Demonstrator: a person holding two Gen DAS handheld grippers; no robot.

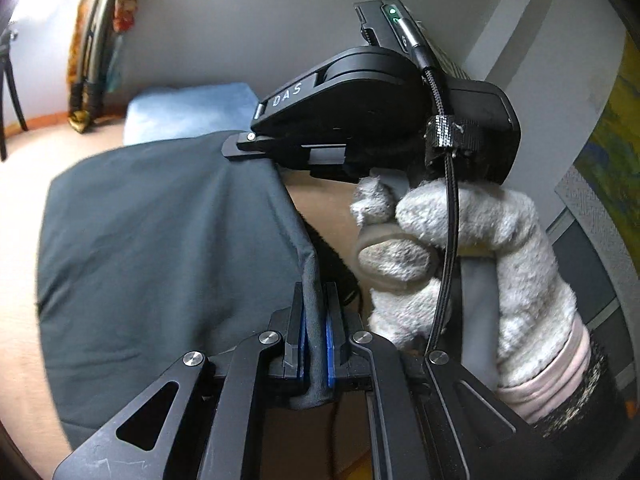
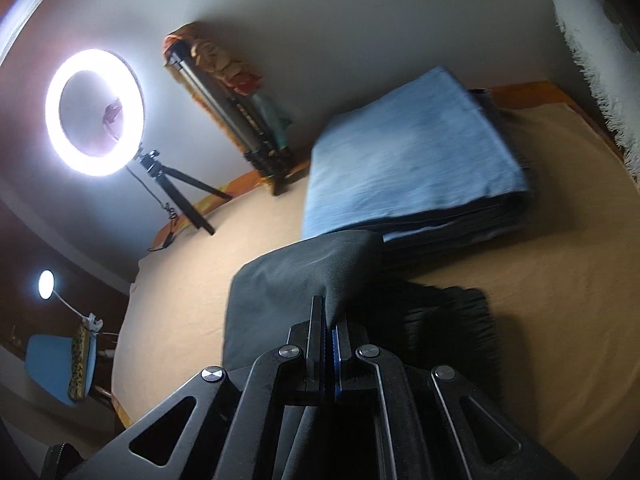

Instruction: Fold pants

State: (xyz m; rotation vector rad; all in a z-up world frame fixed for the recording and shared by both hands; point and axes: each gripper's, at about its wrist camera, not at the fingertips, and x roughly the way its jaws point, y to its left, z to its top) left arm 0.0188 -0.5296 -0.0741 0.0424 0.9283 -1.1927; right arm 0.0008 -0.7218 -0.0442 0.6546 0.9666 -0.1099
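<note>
The left gripper (image 1: 316, 332) clamps a bunched edge of the dark grey fabric pants (image 1: 160, 240); the right gripper (image 2: 329, 332) pinches another edge. Between them the pants hang lifted over the tan bed surface (image 2: 540, 280), near a folded blue denim stack (image 2: 412, 160).

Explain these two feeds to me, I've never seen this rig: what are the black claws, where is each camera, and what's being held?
No robot arm here: a person holds a two-finger gripper in each hand, each with a fisheye camera looking along its fingers. The left view shows the left gripper shut on an edge of the dark grey pants, plus the right gripper in a gloved hand. The right view shows the right gripper pinching another edge. The pants hang partly lifted over a tan surface. Behind lies a stack of folded clothes, light blue on top. A ring light stands beyond.
</note>
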